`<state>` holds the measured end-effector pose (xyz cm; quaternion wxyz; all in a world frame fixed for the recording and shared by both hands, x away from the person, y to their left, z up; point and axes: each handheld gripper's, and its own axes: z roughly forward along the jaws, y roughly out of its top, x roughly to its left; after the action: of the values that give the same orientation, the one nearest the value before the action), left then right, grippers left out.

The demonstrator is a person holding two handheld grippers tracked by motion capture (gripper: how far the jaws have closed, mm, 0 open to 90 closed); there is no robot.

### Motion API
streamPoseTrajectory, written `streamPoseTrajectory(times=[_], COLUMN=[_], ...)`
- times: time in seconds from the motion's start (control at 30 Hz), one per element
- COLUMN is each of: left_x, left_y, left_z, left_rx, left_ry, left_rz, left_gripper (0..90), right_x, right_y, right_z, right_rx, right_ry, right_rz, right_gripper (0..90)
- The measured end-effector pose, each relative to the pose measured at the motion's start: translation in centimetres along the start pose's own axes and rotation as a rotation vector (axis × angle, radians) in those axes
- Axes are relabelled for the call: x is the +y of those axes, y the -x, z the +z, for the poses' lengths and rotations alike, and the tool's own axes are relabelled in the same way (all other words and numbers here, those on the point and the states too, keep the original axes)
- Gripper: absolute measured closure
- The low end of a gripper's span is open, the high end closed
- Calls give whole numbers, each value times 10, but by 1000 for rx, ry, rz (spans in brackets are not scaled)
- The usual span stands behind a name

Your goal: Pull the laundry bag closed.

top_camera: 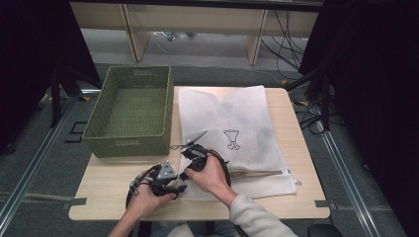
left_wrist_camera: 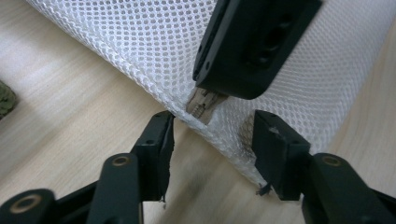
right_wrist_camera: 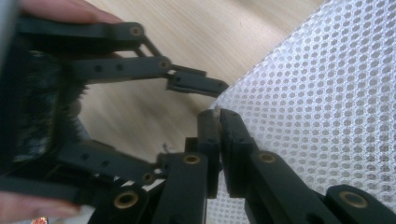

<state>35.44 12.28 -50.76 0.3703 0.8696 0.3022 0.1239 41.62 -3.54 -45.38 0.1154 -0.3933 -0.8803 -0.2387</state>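
High view: a white mesh laundry bag [top_camera: 232, 133] with a small dark printed figure lies flat on the light wooden table [top_camera: 108, 192], covering the table's right half. Its near left corner sits just in front of the person's 2 hands. A green woven rectangular basket [top_camera: 131, 111] stands on the table's far left part, just beside the bag's left edge.

Right gripper [top_camera: 195, 160]: held over the bag's near left corner. In the right gripper view the right gripper [right_wrist_camera: 219, 116] has its 2 black jaws pressed together, and the mesh edge [right_wrist_camera: 308, 93] runs in between them at the tips. A small beige tab, seemingly the zipper pull [left_wrist_camera: 201, 103], shows in the left gripper view directly under the right gripper's jaw; whether the pads pinch the tab itself or just the mesh cannot be told.

Left gripper [top_camera: 170, 185]: held low at the table's near edge, just left of the right gripper. In the left gripper view the left gripper [left_wrist_camera: 212, 137] has its jaws about half open, 1 on each side of the bag's hemmed corner. The corner lies in the gap; the pads do not press on it. Bare table wood shows under the jaws.

A cable trails from each gripper toward the person.
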Motion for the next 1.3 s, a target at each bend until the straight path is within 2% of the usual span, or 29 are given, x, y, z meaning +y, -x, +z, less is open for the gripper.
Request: streamPoseTrajectory(times=[0.03,0.07,0.17,0.2,0.23,0.27,0.33,0.37,0.4,0.43,0.47,0.5,0.53,0.57,0.6,0.63,0.7,0.73,0.9,0.93,0.97,1.0,1.13,1.17,1.2,1.27,1.3], left_x=[0,1,0,1,1,1,0,-1,-2,-2,-2,-2,-3,-3,-2,-2,-1,-1,-1,-1,-1,-1,2,2,3,3,3], left_y=[-1,-2,-4,-5,-6,-5,-7,-6,-6,-7,-7,-5,-7,-6,-5,-6,-5,-4,-3,-3,-3,-4,-1,-2,-1,-2,-2], left_z=[1,1,2,1,1,2,3,4,4,3,3,4,3,3,3,2,1,1,0,-1,-1,-2,-2,-4,-4,-7,-7], left_rx=[-7,-8,-42,-43,-44,-38,-38,-37,-34,-32,-34,-38,-33,-49,-41,-36,-31,-32,-14,-13,-10,-9,12,19,23,45,40], left_ry=[10,12,51,65,66,68,83,93,104,101,112,134,148,154,162,172,182,187,175,178,179,165,180,168,185,173,187], left_rz=[-7,-16,-76,-69,-74,-87,-94,-123,-138,-143,-152,-182,-164,-190,-203,-184,-202,-210,-215,-218,-220,-207,-225,-209,-226,-226,-254], left_gripper=[490,525,567,588,636,636,699,732,764,806,806,816,824,830,834,839,844,845,848,849,849,849,851,852,853,854,854], right_x=[0,1,1,1,1,1,0,0,-1,-2,-2,-2,-3,-3,-4,-4,-4,-4,-3,-2,-3,-3,-4,-5,-5,-6,-7], right_y=[0,0,-3,-3,-2,-2,-2,-4,-3,-4,-4,-3,-3,-2,-2,-3,0,0,-1,1,-2,-2,-1,0,0,1,2], right_z=[0,-3,-6,-7,-8,-8,-8,-9,-9,-10,-10,-11,-12,-13,-14,-16,-17,-18,-17,-17,-17,-17,-19,-20,-21,-23,-25], right_rx=[0,-5,3,-1,11,11,11,9,5,18,18,9,7,11,15,15,19,27,19,15,26,25,15,21,22,9,-33], right_ry=[0,11,16,25,20,20,27,21,32,39,39,37,43,46,52,52,64,70,61,65,66,66,76,78,80,81,90], right_rz=[0,-24,-23,-29,-24,-24,-35,-17,-43,-29,-29,-50,-45,-48,-49,-37,-63,-59,-67,-89,-67,-70,-68,-66,-63,-57,-60], right_gripper=[883,883,883,883,883,883,883,883,883,883,883,883,884,884,884,884,884,884,884,884,884,884,884,884,884,885,885])
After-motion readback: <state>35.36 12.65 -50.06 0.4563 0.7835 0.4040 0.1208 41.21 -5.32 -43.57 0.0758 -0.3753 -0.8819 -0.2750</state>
